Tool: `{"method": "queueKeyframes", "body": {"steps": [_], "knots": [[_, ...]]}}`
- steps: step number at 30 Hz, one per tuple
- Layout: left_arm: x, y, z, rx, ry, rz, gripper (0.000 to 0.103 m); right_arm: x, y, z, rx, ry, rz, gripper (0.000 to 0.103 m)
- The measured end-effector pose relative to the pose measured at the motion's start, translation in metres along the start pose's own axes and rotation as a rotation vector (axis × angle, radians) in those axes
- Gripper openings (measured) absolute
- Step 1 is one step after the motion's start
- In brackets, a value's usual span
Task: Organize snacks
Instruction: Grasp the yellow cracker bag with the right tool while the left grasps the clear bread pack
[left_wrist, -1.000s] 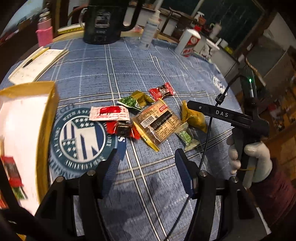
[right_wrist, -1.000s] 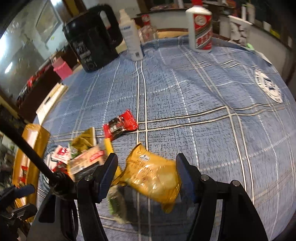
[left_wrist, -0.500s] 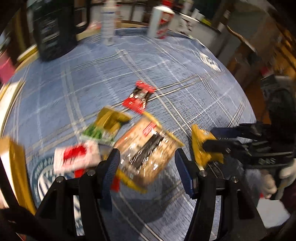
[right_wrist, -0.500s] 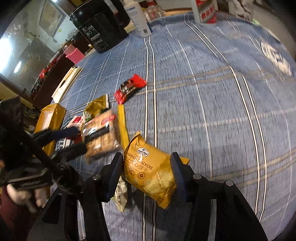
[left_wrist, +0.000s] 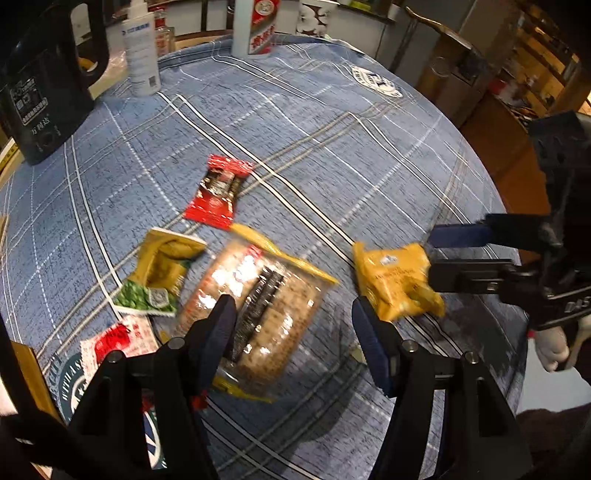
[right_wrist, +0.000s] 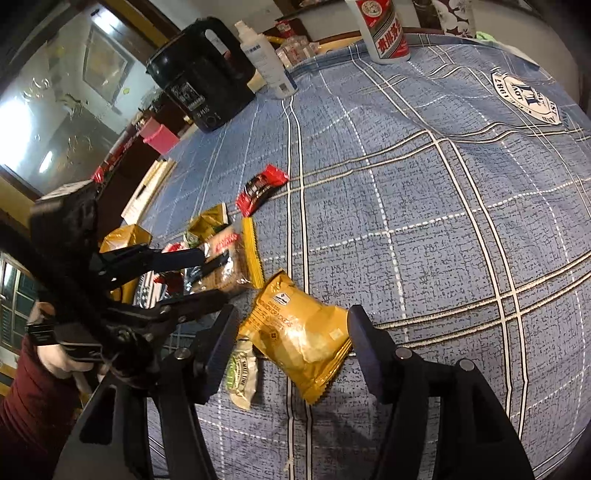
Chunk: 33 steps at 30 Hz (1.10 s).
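Snack packs lie on the blue checked tablecloth. My left gripper hangs open just above a clear cracker pack, whose near end lies between the fingers. My right gripper straddles a yellow cracker bag and its jaws are opening; a gap shows beside the left pad. From the left wrist, that bag sits at the right gripper's tips. Further off lie a red-black wrapper, a gold-green packet and a red-white sachet. A small green packet lies beside the yellow bag.
A gold-rimmed box stands at the table's left edge. At the back are a black kettle, a white pump bottle and a red-white bottle. A wooden chair stands beyond the right edge.
My left gripper swung right from beside the box to above the cracker pack. The right gripper squeezed the yellow bag, then loosened; the bag has shifted slightly between its fingers.
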<state>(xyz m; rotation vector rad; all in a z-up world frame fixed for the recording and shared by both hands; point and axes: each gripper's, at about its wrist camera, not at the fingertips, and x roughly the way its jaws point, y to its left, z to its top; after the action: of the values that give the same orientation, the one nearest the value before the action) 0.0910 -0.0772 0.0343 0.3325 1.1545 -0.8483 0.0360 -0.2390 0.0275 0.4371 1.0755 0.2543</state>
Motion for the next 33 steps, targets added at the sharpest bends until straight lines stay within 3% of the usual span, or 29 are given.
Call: {"method": "queueKeyframes", "body": {"steps": [3, 6, 10, 14, 17, 22, 23, 25, 27, 29, 32, 33], "knots": [[-0.008, -0.001, -0.004, 0.005, 0.003, -0.005, 0.057, 0.01, 0.011, 0.001, -0.087, 0.015, -0.033, 0.061], [-0.018, 0.01, -0.004, -0.013, -0.049, 0.024, 0.057, 0.019, 0.025, -0.001, -0.23, 0.024, -0.095, 0.067], [-0.009, 0.02, 0.001, -0.009, -0.027, 0.037, 0.061, 0.032, 0.033, -0.005, -0.342, 0.066, -0.129, 0.072], [0.004, 0.014, 0.007, 0.061, -0.011, 0.065, 0.069, 0.036, 0.04, -0.013, -0.415, 0.082, -0.164, 0.074], [0.013, 0.011, 0.013, 0.095, 0.015, 0.097, 0.073, 0.038, 0.036, -0.014, -0.41, 0.085, -0.179, 0.074], [0.023, 0.011, 0.009, 0.086, 0.043, 0.089, 0.08, 0.039, 0.024, -0.003, -0.342, 0.073, -0.162, 0.074], [0.031, 0.008, 0.006, 0.102, 0.088, 0.1, 0.08, 0.039, 0.023, 0.0, -0.334, 0.067, -0.157, 0.074], [0.031, -0.003, 0.001, 0.161, 0.073, 0.136, 0.077, 0.039, 0.023, 0.003, -0.329, 0.064, -0.151, 0.074], [0.029, -0.004, 0.0, 0.136, 0.074, 0.136, 0.07, 0.042, 0.025, 0.004, -0.339, 0.061, -0.152, 0.073], [0.029, -0.003, -0.001, 0.113, 0.066, 0.145, 0.07, 0.044, 0.025, 0.004, -0.328, 0.067, -0.158, 0.072], [0.027, -0.002, -0.006, 0.061, 0.041, 0.156, 0.07, 0.045, 0.026, 0.003, -0.308, 0.065, -0.163, 0.065], [0.025, -0.002, -0.01, 0.046, 0.035, 0.158, 0.07, 0.044, 0.026, 0.003, -0.305, 0.066, -0.163, 0.056]]}}
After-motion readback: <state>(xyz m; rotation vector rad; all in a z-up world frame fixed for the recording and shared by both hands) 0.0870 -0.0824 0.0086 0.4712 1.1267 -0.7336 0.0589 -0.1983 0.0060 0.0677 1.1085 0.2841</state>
